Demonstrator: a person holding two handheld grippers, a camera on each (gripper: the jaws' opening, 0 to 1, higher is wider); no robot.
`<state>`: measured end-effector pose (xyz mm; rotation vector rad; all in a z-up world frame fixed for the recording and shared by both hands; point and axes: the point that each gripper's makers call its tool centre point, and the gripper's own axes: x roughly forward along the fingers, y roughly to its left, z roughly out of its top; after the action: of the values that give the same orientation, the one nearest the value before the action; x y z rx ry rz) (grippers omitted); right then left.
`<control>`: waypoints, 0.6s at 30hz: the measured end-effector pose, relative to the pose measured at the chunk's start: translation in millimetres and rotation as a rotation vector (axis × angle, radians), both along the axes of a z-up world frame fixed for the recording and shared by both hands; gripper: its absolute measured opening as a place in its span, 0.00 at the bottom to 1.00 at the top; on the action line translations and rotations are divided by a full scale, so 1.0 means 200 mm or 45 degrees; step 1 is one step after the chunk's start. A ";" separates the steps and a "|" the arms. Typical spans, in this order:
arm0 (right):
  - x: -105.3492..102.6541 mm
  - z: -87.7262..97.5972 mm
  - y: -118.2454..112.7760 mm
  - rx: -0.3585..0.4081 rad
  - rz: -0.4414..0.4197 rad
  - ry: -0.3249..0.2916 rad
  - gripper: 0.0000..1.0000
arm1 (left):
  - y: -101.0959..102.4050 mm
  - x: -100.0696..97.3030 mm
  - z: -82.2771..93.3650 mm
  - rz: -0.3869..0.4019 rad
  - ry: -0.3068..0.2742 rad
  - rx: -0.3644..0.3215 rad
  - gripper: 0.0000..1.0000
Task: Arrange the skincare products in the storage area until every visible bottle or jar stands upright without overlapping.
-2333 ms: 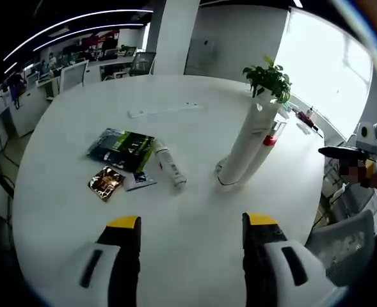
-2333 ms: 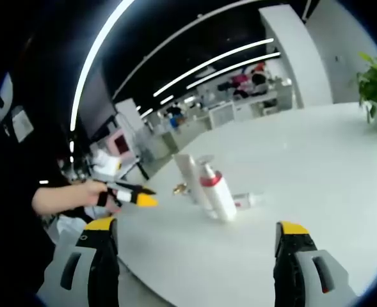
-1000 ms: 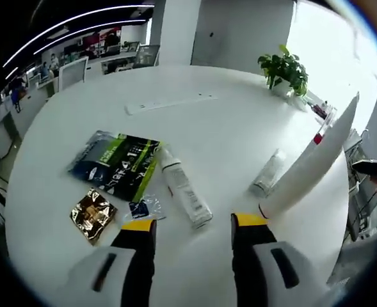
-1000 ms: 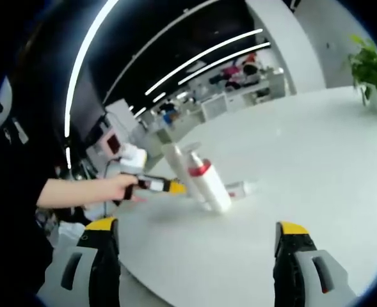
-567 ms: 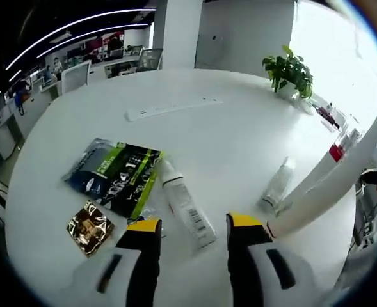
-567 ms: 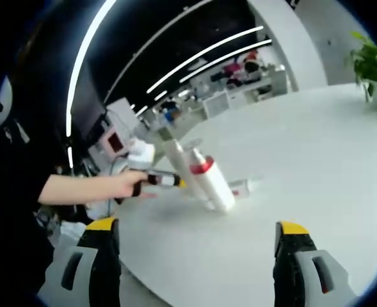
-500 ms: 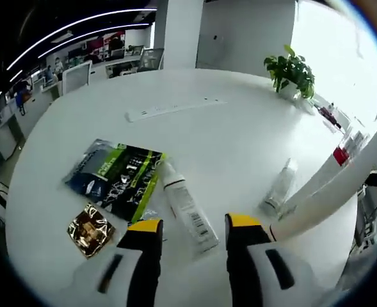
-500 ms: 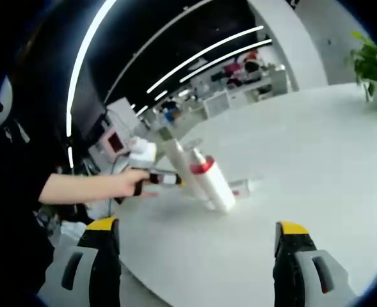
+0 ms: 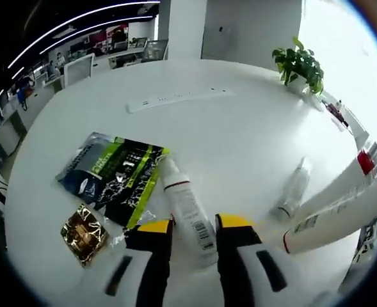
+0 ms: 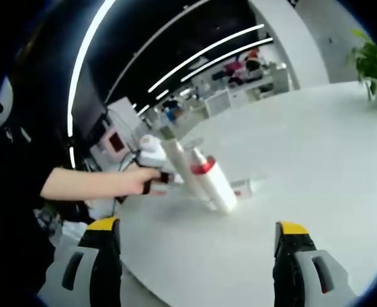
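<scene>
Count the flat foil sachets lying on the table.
2: a big green-and-black sachet beside the lying white tube, and a small gold sachet nearer the left gripper. Others may be hidden.

Left gripper view: camera above own jaws, tilted steeply down onto white table [image 9: 239, 128], close; lying tube [image 9: 187, 211] runs from between jaw tips forward. Faces along table toward potted plant [image 9: 299, 62], far ahead, right of jaws.

Right gripper view: low, near table [image 10: 316, 166] edge, shallow angle across top; jaws wide apart. Standing bottles [image 10: 204, 182] ahead between jaws, well off.

Shared: table, the tall bottles [image 9: 342, 204] right of left jaws, plant [image 10: 374, 67].
</scene>
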<state>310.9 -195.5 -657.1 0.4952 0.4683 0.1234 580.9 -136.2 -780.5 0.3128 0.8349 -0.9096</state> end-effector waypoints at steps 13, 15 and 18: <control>0.00 0.01 0.00 0.007 0.009 -0.006 0.98 | 0.03 0.01 0.01 -0.006 0.007 0.018 0.21; 0.00 0.02 0.01 0.008 0.011 -0.010 0.98 | 0.04 0.01 0.02 0.018 0.033 0.000 0.21; 0.01 0.04 0.02 0.017 0.028 -0.023 0.98 | 0.05 0.01 0.05 0.018 0.032 -0.017 0.20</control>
<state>312.4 -191.6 -649.9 0.5022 0.4552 0.1520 583.3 -125.3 -769.9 0.2838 0.8526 -0.9069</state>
